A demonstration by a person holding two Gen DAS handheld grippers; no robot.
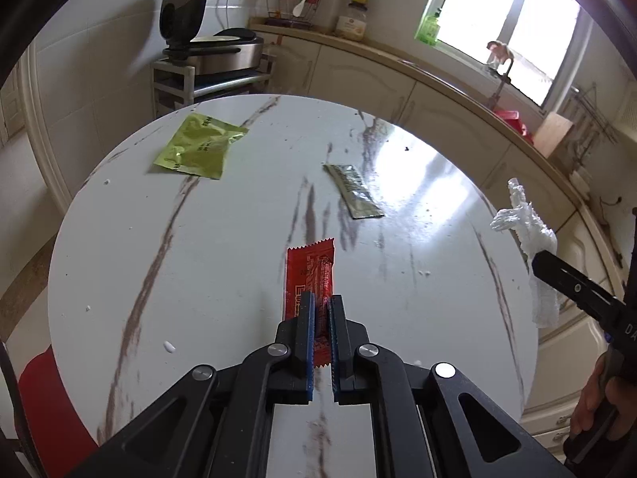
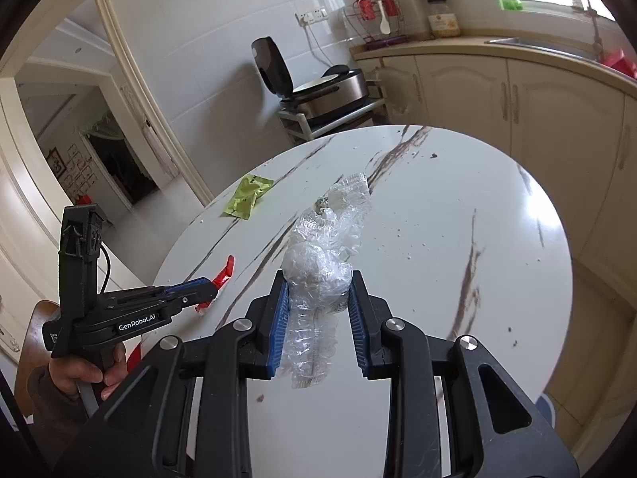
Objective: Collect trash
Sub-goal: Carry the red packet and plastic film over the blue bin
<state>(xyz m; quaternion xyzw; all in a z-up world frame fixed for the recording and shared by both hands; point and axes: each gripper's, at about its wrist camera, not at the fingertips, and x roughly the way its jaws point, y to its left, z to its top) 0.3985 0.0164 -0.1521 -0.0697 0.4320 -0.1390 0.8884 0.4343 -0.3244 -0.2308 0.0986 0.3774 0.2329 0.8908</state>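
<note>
My left gripper (image 1: 322,304) is shut on a red snack wrapper (image 1: 310,275), which sticks out ahead of the blue pads just above the round white marble table (image 1: 199,279). In the right wrist view the same gripper (image 2: 209,285) shows at the left with the red wrapper (image 2: 223,275) in its tips. My right gripper (image 2: 318,283) is shut on a crumpled clear plastic wrap (image 2: 326,247) that bulges ahead of the pads and hangs down between them. The left wrist view shows that plastic wrap (image 1: 529,235) at the table's right edge. A green packet (image 1: 197,145) and a small olive sachet (image 1: 352,189) lie on the table.
A red chair (image 1: 51,410) stands at the table's near left. Cream kitchen cabinets (image 1: 398,91) and a counter curve behind the table, under a bright window (image 1: 505,16). An open electric griddle (image 1: 215,47) sits on a small rack by the tiled wall. White crumbs dot the tabletop.
</note>
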